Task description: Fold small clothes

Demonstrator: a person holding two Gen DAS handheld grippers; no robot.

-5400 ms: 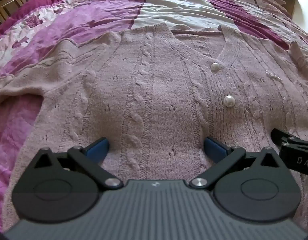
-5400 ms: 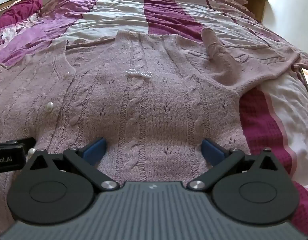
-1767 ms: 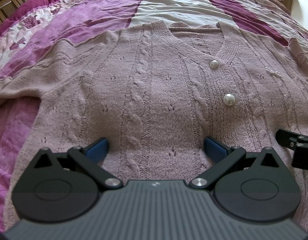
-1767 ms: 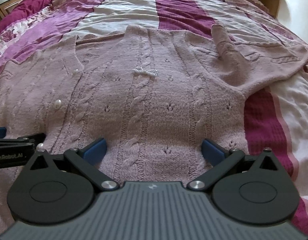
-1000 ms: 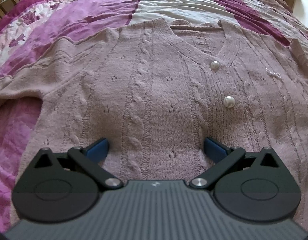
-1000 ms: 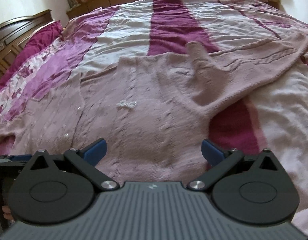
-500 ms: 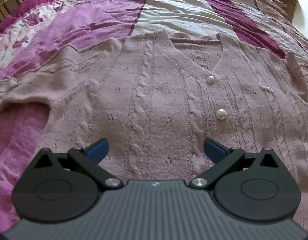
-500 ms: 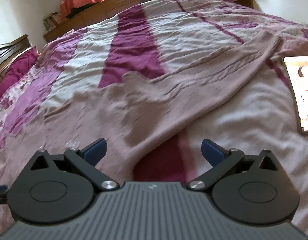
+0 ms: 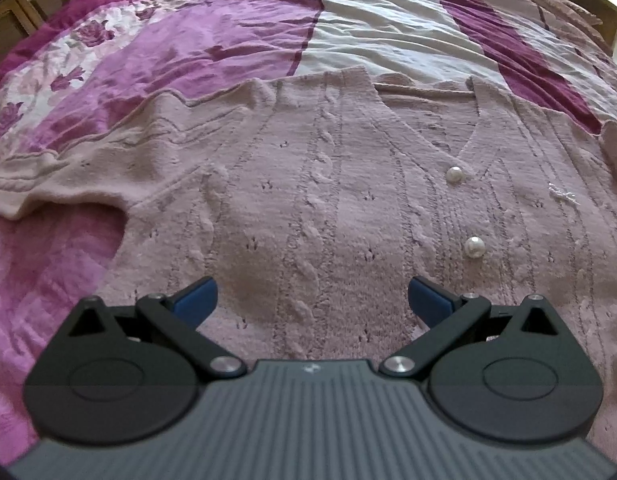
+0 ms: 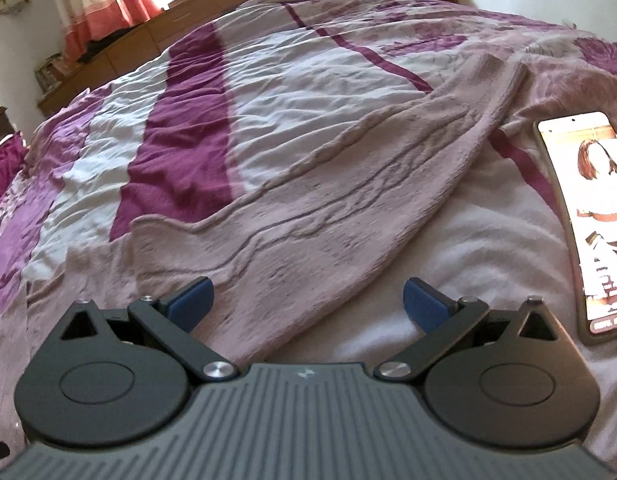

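Pink cardigan [image 9: 308,208] spread flat, front up, on the striped bedspread [image 9: 388,32], right sleeve [image 10: 348,208] stretched away toward the phone [image 10: 588,216]. Folding not yet begun. Left gripper [image 9: 310,300] and right gripper [image 10: 306,300] both agape, empty. Next, probably: pinching that sleeve's far cuff, carrying it across the body.

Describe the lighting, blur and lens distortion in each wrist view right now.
Left wrist view: soft even light, the cardigan sharp, a faint shadow between the open left claw fingers, fisheye bowing the bed edges. Right wrist view: bright window glare at top, the sleeve slightly soft, the phone curved by distortion, right claw open.
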